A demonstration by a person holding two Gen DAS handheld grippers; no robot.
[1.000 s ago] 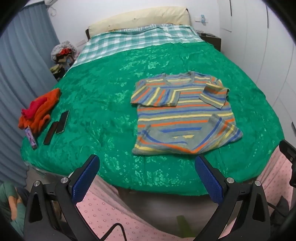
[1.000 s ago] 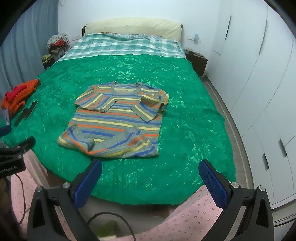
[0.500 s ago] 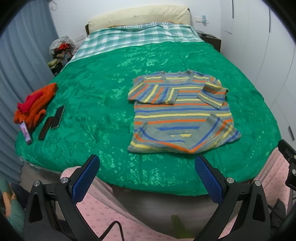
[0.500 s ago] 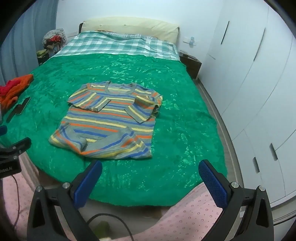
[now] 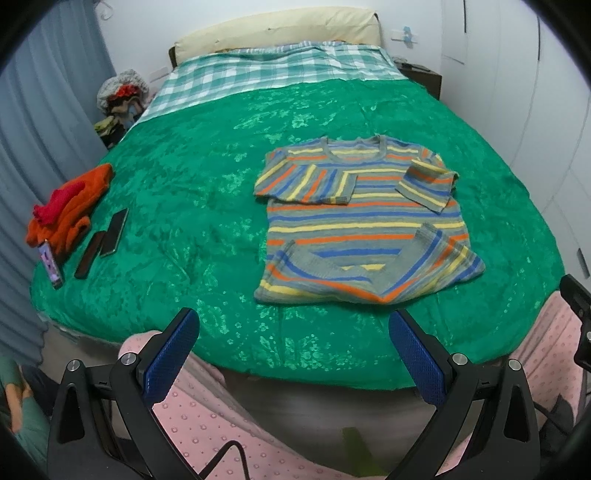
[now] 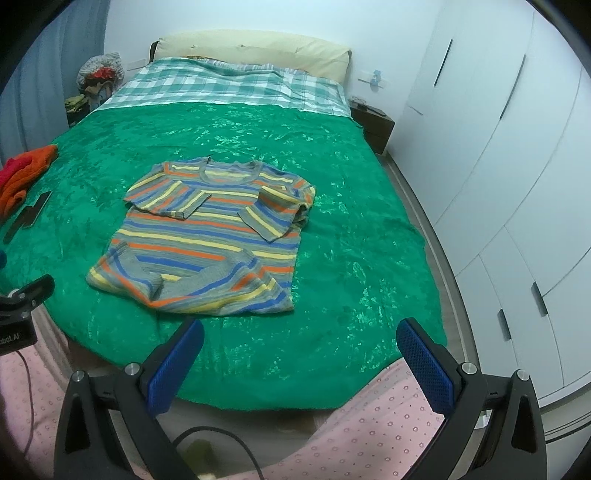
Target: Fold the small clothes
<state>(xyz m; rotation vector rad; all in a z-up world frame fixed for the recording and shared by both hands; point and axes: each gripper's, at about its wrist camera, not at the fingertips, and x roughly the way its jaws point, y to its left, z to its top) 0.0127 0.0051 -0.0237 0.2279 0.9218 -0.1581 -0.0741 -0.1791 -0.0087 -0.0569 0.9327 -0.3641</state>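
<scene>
Over the last second, pulled back and slightly up from the bed in both wrist views, with the striped knitted sweater in grey, orange, yellow and blue (image 5: 364, 218) (image 6: 214, 236) sitting a little farther off than before and unchanged in its folds. Probably a pause between folds, not a grasp: both sleeves already turned in across the chest, the lower hem corners flipped up, the final fold of the body not yet made. Left gripper (image 5: 293, 354) with blue-padded tongs wide apart, holding nothing, hanging over the near edge of the shiny green bedspread (image 5: 192, 192); right gripper (image 6: 299, 362) likewise spread and empty. Sweater flat on the bedspread, towards the near right part of the bed, well apart from the orange and red cloth heap (image 5: 68, 205) and the dark phones (image 5: 107, 238) at the left edge. Neckline pointing away, towards the cream headboard (image 5: 277, 31); hem nearest the grippers; long axis from hem to collar, roughly along the bed's length.
</scene>
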